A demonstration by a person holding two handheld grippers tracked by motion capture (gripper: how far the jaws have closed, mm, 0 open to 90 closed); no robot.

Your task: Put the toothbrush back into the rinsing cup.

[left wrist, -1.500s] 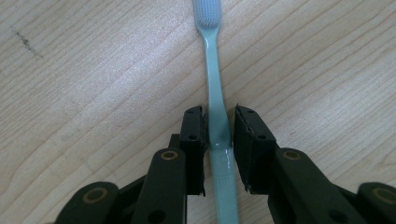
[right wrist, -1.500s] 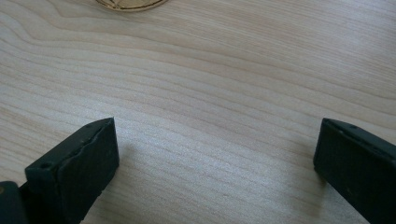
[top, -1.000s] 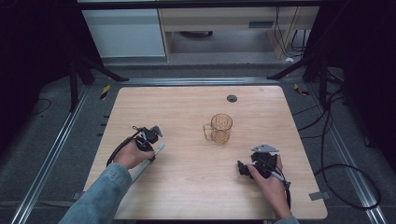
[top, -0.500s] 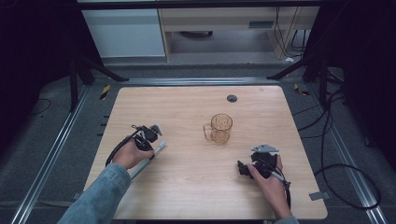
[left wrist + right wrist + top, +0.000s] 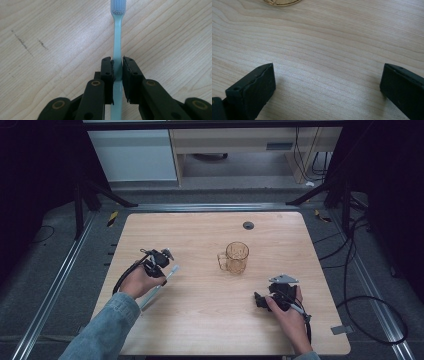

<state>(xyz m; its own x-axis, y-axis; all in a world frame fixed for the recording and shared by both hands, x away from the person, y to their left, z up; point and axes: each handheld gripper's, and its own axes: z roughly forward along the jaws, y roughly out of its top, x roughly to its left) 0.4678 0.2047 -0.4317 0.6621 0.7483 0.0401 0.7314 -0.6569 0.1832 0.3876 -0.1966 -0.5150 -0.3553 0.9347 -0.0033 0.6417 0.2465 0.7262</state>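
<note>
Our left gripper (image 5: pixel 117 68) has its two black jaws pressed against the handle of a pale blue toothbrush (image 5: pixel 117 37), whose bristled head points away from us over the wooden table (image 5: pixel 50 37). From above, that toothbrush (image 5: pixel 161 283) lies slanted beside our left hand (image 5: pixel 136 282), which sits low on the table's left side with the denim sleeve (image 5: pixel 102 330) reaching in from the bottom edge. Our right gripper (image 5: pixel 327 75) has its jaws spread wide, with bare wood between them. Our right hand (image 5: pixel 289 312) rests near the table's front right, gripper aimed leftward. A clear amber mug (image 5: pixel 235 258) stands near the middle, apart from both hands.
</note>
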